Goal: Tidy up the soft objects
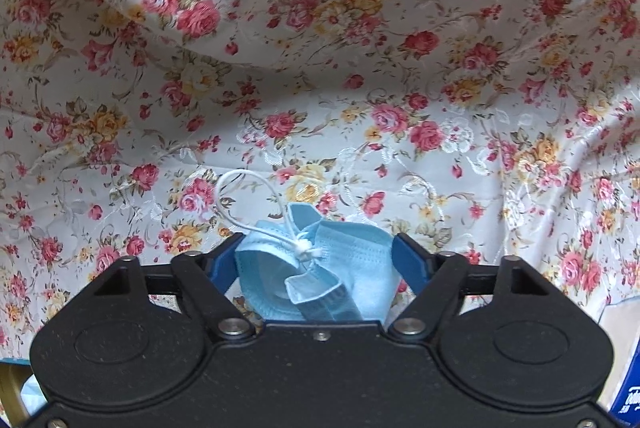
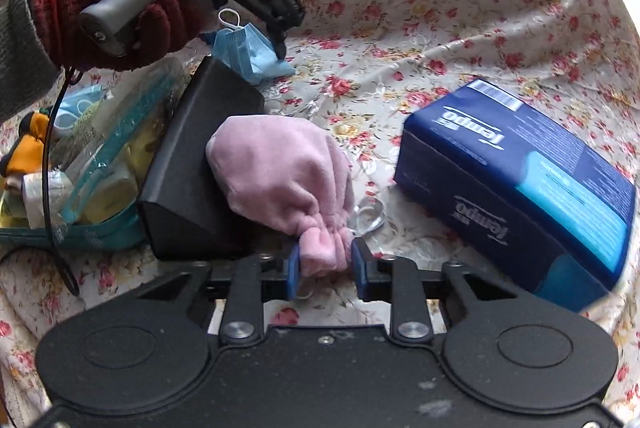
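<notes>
My left gripper (image 1: 316, 248) is shut on a crumpled light blue face mask (image 1: 348, 268) with a white ear loop, above the floral cloth (image 1: 320, 67). In the right wrist view the left gripper (image 2: 276, 39) holds that mask (image 2: 248, 51) just above the cloth, beyond a black case (image 2: 200, 155). My right gripper (image 2: 326, 264) is shut on the gathered neck of a pink plush pouch (image 2: 280, 167), which leans against the black case.
A dark blue Tempo tissue box (image 2: 520, 171) lies on the cloth to the right. A clear teal-trimmed pouch (image 2: 92, 167) with toiletries and another mask sits left of the black case. A cable (image 2: 50, 155) hangs at left.
</notes>
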`<state>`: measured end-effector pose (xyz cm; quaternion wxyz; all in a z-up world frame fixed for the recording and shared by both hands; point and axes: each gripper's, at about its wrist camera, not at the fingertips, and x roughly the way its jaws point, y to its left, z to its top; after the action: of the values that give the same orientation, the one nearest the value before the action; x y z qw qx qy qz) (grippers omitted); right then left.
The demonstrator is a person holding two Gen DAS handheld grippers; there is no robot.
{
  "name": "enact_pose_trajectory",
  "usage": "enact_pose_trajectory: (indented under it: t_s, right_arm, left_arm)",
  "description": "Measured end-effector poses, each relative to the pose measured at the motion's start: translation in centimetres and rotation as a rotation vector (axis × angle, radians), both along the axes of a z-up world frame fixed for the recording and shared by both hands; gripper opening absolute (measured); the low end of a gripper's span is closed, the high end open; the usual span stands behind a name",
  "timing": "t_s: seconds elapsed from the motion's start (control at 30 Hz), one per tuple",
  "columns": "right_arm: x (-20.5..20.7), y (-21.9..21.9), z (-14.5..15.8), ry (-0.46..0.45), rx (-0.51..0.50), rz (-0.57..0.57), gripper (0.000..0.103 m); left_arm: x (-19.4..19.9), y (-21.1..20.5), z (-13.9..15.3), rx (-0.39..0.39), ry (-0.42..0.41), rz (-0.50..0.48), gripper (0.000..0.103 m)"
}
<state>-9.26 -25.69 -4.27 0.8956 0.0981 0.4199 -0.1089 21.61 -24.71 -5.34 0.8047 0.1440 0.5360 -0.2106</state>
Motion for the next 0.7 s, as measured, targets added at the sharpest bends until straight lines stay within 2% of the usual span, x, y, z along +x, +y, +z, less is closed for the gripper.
enact_pose_trajectory:
  t_s: [0.1, 0.13, 0.2, 0.53, 0.7]
  right_arm:
    - [-1.2, -0.3, 0.7, -0.006, 0.007, -0.031, 0.021]
    - [-1.6, -0.4, 0.9, -0.005, 0.008, -0.041, 0.021]
    - [-2.7, -0.5, 1.3, -0.001, 0.007, -0.066, 0.021]
    - [-7.0, -0.9, 2.0, 0.044, -0.042, -0.176, 0.021]
    - [-8.1, -1.0, 1.8, 0.059, -0.029, -0.195, 0.023]
  left_arm:
    - [-0.2, -0.1, 0.3, -0.012, 0.000, -0.012, 0.066]
    - [-0.4, -0.3, 0.4, -0.017, 0.000, -0.015, 0.061]
    - [-0.7, -0.3, 0.6, -0.020, 0.000, -0.025, 0.058]
    - [-4.3, -2.7, 2.4, -0.077, -0.003, -0.119, 0.058]
    - [-7.0, -3.6, 4.0, -0.117, 0.005, -0.195, 0.059]
